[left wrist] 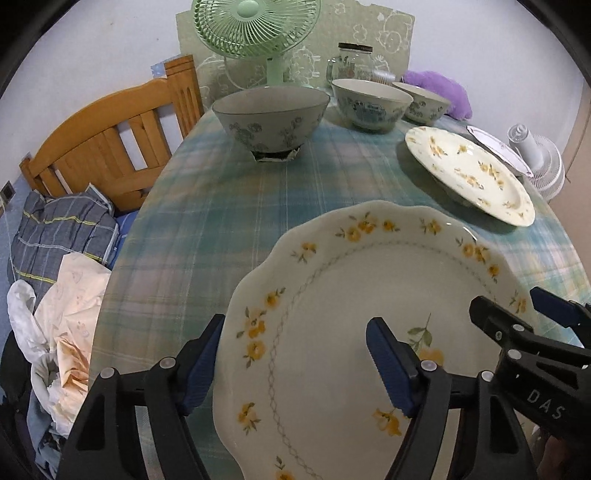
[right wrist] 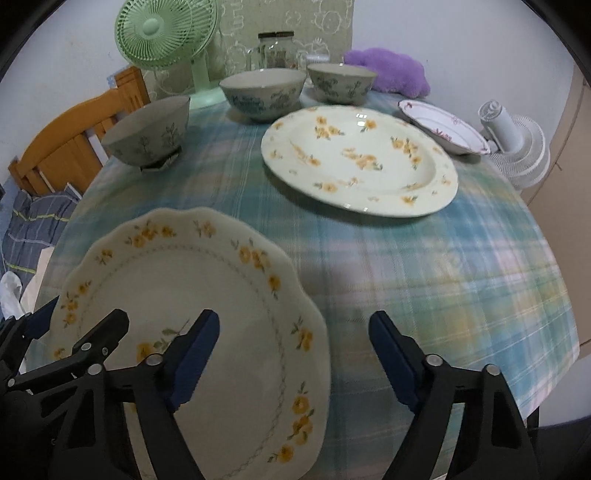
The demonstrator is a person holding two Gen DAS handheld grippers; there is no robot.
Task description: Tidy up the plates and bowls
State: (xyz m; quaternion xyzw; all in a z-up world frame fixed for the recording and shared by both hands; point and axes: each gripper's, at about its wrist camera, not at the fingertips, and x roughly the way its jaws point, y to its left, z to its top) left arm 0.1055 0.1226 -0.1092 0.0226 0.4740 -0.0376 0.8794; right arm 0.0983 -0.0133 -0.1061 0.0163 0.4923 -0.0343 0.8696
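Observation:
A scalloped plate with yellow flowers [left wrist: 347, 332] [right wrist: 207, 306] lies at the table's near edge. My left gripper [left wrist: 295, 363] is open, its jaws astride the plate's left rim. My right gripper [right wrist: 293, 360] is open over the plate's right rim; it also shows in the left wrist view [left wrist: 517, 314]. Farther back lie a round yellow-flowered plate [left wrist: 469, 173] [right wrist: 360, 158] and a pink-trimmed plate [right wrist: 443, 125] [left wrist: 498, 146]. Three blue-patterned bowls stand at the back: one at the left [left wrist: 271, 120] [right wrist: 149, 129], one in the middle [left wrist: 371, 105] [right wrist: 262, 92], one at the right [left wrist: 423, 101] [right wrist: 341, 81].
The table wears a plaid cloth [right wrist: 424, 266]. A green fan [left wrist: 255, 29], a glass jar [left wrist: 352, 61] and a purple cushion [right wrist: 391, 72] stand at the back. A white fan [right wrist: 513, 144] is at the right edge. A wooden bed frame [left wrist: 110, 136] with bedding is to the left.

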